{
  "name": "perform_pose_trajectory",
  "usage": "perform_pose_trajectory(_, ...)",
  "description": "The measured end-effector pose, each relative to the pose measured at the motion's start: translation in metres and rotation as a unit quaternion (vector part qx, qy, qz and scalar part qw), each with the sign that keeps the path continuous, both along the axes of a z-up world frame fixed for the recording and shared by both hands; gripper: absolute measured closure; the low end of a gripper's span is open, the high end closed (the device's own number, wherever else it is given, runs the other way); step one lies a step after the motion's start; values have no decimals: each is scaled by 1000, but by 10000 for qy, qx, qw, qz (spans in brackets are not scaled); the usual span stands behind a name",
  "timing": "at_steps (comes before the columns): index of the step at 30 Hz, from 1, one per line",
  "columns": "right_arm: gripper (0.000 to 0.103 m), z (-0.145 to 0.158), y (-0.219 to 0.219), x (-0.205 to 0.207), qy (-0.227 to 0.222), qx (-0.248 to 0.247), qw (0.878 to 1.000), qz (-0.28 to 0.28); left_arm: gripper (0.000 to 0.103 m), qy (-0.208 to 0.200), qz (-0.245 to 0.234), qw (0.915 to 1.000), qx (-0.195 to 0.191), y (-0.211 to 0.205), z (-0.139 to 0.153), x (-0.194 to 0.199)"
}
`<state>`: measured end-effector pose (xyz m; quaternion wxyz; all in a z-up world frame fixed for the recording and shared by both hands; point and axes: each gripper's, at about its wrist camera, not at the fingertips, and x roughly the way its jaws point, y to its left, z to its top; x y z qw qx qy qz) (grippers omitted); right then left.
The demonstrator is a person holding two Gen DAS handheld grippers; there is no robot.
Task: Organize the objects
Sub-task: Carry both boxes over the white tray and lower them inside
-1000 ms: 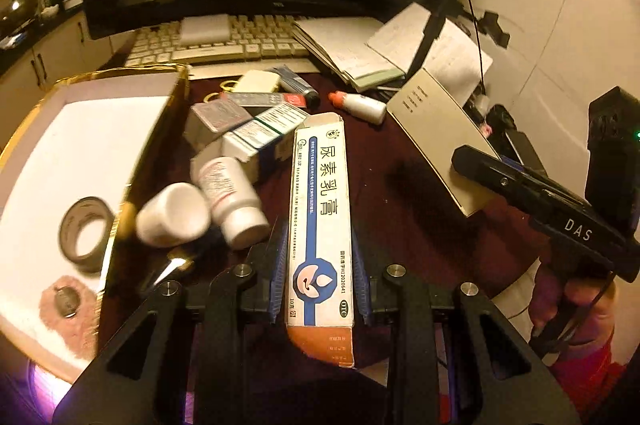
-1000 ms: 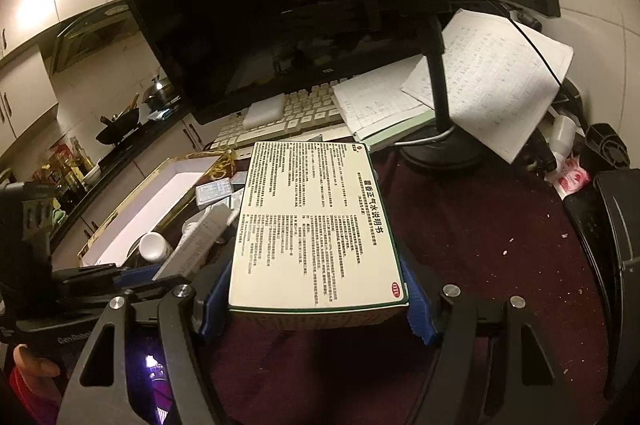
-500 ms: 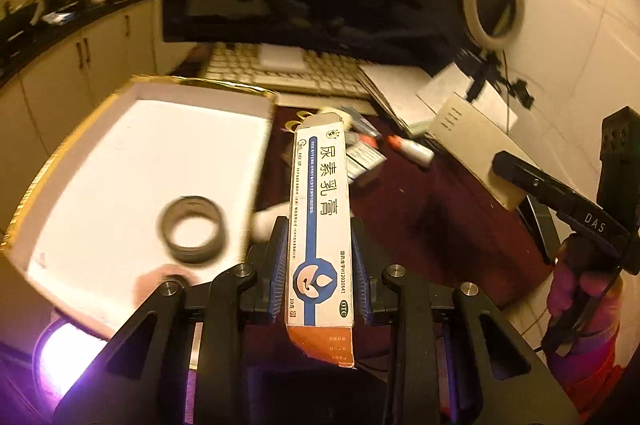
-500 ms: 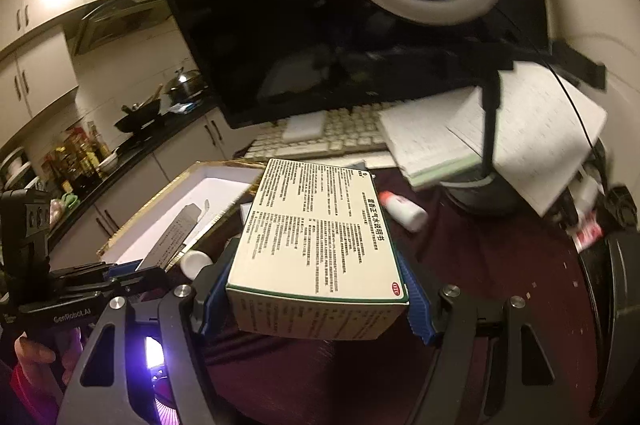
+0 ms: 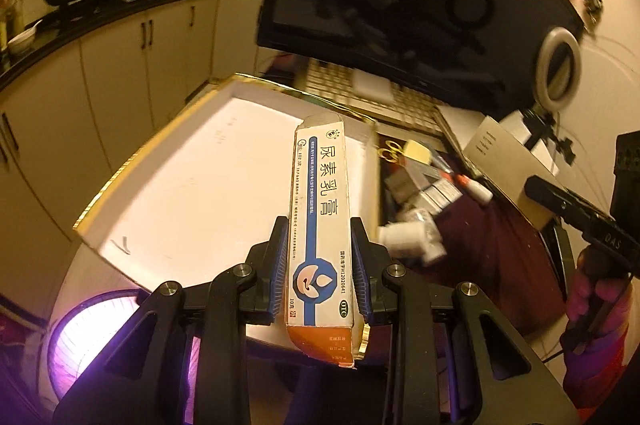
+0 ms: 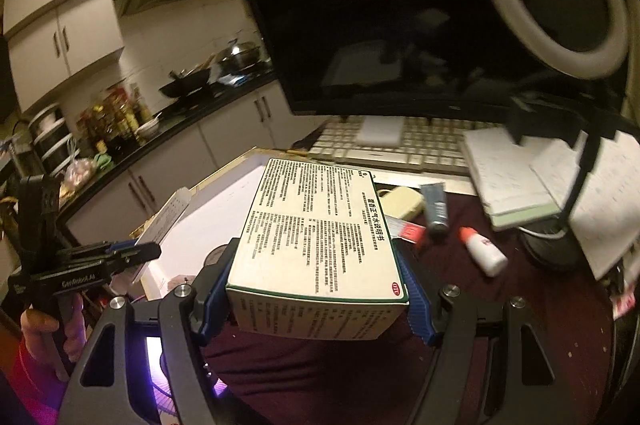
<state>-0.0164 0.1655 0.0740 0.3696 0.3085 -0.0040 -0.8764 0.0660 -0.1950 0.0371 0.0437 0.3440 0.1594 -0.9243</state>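
Observation:
My left gripper (image 5: 320,265) is shut on a long narrow ointment box (image 5: 324,185), white with a blue stripe, which hangs tilted over the white tray with a gold rim (image 5: 180,193). My right gripper (image 6: 318,285) is shut on a wide flat medicine box (image 6: 320,237) printed with small text, held above the dark red tabletop beside the tray (image 6: 216,209). In the right wrist view the left gripper (image 6: 152,251) shows at the left with the ointment box (image 6: 168,213). In the left wrist view the right gripper (image 5: 536,187) shows at the right, a hand under it.
Loose medicine boxes and white bottles (image 5: 412,237) lie right of the tray. A small dropper bottle (image 6: 482,251), a tube (image 6: 436,205) and a notebook (image 6: 508,181) sit near the ring light stand (image 6: 580,181). Keyboard (image 6: 416,141) and monitor (image 6: 380,9) stand behind.
Both hands have risen and swung left. The ointment box has gone from above the pile of boxes to above the tray. The tape roll in the tray has left the view.

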Motion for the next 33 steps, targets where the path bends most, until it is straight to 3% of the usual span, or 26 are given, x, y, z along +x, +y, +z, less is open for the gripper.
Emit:
perform_pose_trajectory(14, 31, -6, -61, -12, -46, 363, 9977, 577, 75, -270, 386, 9988, 108, -44, -24, -10)
perform_pose_trajectory(27, 31, -12, -80, -21, -134, 497, 9969, 603, 75, -682, 316, 9971, -112, -48, -42, -36)
perform_pose_trajectory(33, 31, -11, -103, -36, -68, 801, 9940, 744, 75, -794, 290, 9964, -74, -46, -45, -43)
